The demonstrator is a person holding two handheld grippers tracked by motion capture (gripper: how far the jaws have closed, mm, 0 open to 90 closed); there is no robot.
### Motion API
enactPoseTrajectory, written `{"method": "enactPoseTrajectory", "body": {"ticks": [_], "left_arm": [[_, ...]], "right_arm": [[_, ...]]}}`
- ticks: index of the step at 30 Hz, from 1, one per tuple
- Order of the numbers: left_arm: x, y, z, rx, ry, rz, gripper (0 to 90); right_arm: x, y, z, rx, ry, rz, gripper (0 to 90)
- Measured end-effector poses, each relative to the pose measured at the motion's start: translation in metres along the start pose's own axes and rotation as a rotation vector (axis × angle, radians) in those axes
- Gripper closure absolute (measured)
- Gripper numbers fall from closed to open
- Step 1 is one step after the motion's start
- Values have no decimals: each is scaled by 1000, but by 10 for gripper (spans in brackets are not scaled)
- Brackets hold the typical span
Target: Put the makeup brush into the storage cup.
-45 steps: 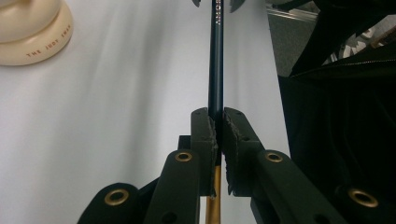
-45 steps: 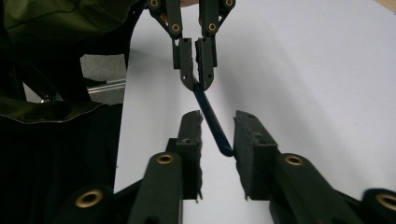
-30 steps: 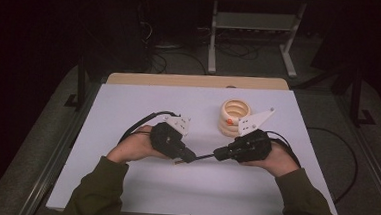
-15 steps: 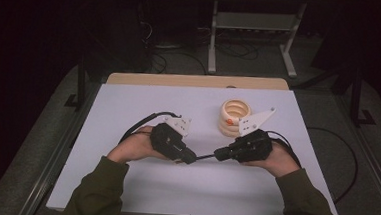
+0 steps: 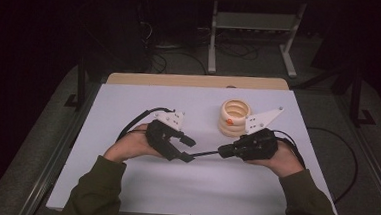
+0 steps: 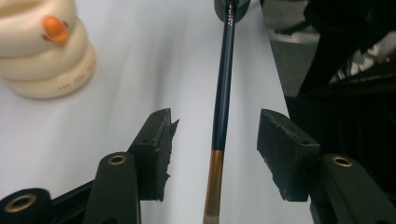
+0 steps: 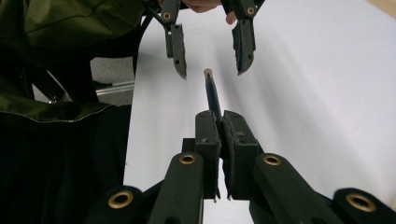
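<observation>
A slim dark blue pencil (image 5: 205,153) with a gold band and a pale end hangs level just above the white table (image 5: 128,108). My right gripper (image 5: 222,150) is shut on its far end; in the right gripper view the pads (image 7: 208,135) pinch the shaft (image 7: 212,95). My left gripper (image 5: 190,148) faces it from the left. Its jaws have just been opening and now stand apart on either side of the pencil's gold-banded end (image 6: 215,163), with a gap on both sides. The left gripper (image 7: 211,69) brackets the pencil tip without touching it.
A cream holder of stacked rings with an orange spot (image 5: 234,117) stands behind the right hand, also the cream holder (image 6: 44,51) up left in the left gripper view. Cables trail from both grippers. The table's front edge (image 5: 182,214) is near the person's sleeves.
The left gripper's jaws, shut on the pencil's end before, have spread open and let it go. Both hands stay where they were; the right gripper keeps its hold.
</observation>
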State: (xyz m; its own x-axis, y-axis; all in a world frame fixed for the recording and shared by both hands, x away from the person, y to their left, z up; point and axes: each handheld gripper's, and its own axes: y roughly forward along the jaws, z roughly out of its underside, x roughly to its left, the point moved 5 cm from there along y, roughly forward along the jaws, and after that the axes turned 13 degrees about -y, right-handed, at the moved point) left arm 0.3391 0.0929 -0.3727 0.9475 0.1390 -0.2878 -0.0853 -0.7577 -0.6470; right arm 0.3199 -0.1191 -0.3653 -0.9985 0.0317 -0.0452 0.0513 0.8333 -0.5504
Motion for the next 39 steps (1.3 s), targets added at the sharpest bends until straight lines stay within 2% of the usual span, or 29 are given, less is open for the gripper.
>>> {"method": "enactPoseTrajectory", "body": {"ticks": [8,14,18,24,28,39], "left_arm": [[2,-13,-1,-83,4,-18,439],[4,-19,-1,-124,9,-20,456],[6,-20,2,-120,10,-17,492],[8,-20,5,-141,13,2,557],[7,-17,6,-131,22,12,614],[7,-16,7,-127,34,26,727]], "right_arm": [[-1,-13,0,-68,18,36,851],[-3,-21,-1,-101,14,62,851],[-3,-25,-2,-119,7,70,851],[-3,-29,-4,-147,7,76,851],[-3,-29,-5,-156,1,72,851],[-2,-30,-5,-154,-6,59,851]]}}
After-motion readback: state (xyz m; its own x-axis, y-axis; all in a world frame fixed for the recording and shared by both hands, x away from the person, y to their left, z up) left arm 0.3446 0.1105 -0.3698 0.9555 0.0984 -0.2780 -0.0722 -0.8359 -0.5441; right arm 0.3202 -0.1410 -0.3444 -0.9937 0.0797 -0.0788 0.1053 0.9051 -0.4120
